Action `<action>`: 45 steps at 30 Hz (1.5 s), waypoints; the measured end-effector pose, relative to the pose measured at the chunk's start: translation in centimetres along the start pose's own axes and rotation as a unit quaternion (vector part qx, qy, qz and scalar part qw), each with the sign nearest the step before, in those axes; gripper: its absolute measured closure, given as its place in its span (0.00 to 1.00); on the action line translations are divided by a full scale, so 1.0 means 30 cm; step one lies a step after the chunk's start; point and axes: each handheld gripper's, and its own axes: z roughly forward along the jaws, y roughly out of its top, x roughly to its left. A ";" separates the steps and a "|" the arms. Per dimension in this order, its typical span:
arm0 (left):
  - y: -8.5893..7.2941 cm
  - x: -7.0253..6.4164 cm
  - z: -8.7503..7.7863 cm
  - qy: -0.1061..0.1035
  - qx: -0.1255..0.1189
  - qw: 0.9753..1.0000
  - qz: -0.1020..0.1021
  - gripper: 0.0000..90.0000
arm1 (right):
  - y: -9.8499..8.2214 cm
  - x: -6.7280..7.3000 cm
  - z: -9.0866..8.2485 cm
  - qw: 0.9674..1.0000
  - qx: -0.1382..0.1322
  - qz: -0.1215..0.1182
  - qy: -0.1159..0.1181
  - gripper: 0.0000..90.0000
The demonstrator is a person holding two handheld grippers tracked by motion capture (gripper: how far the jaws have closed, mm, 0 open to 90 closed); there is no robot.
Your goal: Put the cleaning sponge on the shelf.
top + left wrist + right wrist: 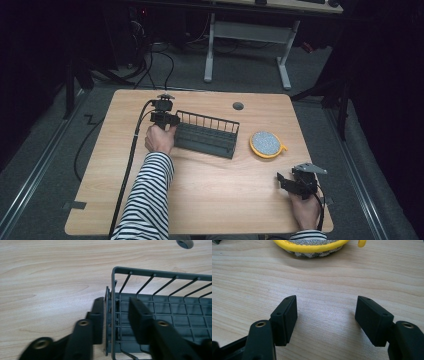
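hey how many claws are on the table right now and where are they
2. The left claw sits at the left end of the dark wire rack, its jaws straddling the rack's end wall. The right claw rests open near the table's front right corner, below the yellow-rimmed round pad.

Premises read as a lab or test room, not a home; light wooden table (200, 200) stands alone on grey carpet (310, 65); loose black cables (160, 60) trail the floor (unsecured); white-legged desk (247, 35) behind; surroundings dark.
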 end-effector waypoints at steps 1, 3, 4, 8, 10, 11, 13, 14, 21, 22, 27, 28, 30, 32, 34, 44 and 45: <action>0.003 -0.001 -0.006 -0.001 -0.001 1.000 0.002 0.65 | 0.000 0.000 0.000 1.000 0.000 0.000 0.000 0.38; 0.004 0.002 -0.015 -0.008 0.001 1.000 0.002 0.56 | 0.000 0.000 0.000 1.000 0.000 0.000 0.000 0.38; 0.004 0.002 -0.015 -0.008 0.001 1.000 0.002 0.53 | 0.000 0.000 0.000 1.000 0.000 0.000 0.000 0.38; -0.009 0.008 -0.041 -0.019 -0.009 1.000 0.009 0.46 | 0.000 0.000 0.000 1.000 0.000 0.000 0.000 0.38; -0.021 0.011 -0.065 -0.024 -0.020 0.999 0.015 0.44 | 0.000 0.000 0.000 1.000 0.000 0.000 0.000 0.38; -0.031 0.015 -0.084 -0.032 -0.026 0.999 0.019 0.42 | 0.000 0.000 0.000 1.000 0.000 0.000 0.000 0.38; -0.046 0.022 -0.107 -0.041 -0.033 0.998 0.022 0.40 | 0.000 0.000 0.000 1.000 0.000 0.000 0.000 0.38; -0.057 0.026 -0.119 -0.044 -0.039 0.998 0.026 0.40 | 0.000 0.000 0.000 1.000 0.000 0.000 0.000 0.38; -0.131 0.063 -0.189 -0.031 -0.073 0.996 0.039 0.40 | 0.001 0.000 0.001 1.000 0.000 0.000 0.000 0.38; -0.141 0.072 -0.196 -0.030 -0.075 0.996 0.038 0.40 | 0.001 0.000 0.001 1.000 0.000 0.001 0.000 0.38; -0.207 0.106 -0.230 -0.033 -0.086 0.995 0.032 0.40 | 0.001 0.000 0.001 1.000 0.000 0.001 0.000 0.38; -0.230 0.110 -0.234 -0.036 -0.087 0.995 0.032 0.40 | 0.001 0.000 0.001 1.000 0.000 0.001 0.000 0.38; -0.271 0.112 -0.236 -0.037 -0.087 0.995 0.035 0.39 | 0.001 0.000 0.001 1.000 0.000 0.001 -0.001 0.38; -0.293 0.114 -0.235 -0.038 -0.085 0.995 0.037 0.39 | 0.001 0.000 0.001 1.000 0.000 0.001 0.000 0.38; -0.358 0.119 -0.224 -0.040 -0.082 0.995 0.044 0.39 | 0.001 0.000 0.002 1.000 0.000 0.001 0.000 0.38; -0.533 0.142 -0.181 -0.019 -0.087 0.995 0.044 0.39 | 0.004 -0.004 0.002 1.000 0.002 -0.003 0.006 0.39; -0.563 0.149 -0.165 -0.015 -0.085 0.996 0.038 0.39 | 0.007 -0.004 0.001 1.000 0.006 -0.001 0.006 0.40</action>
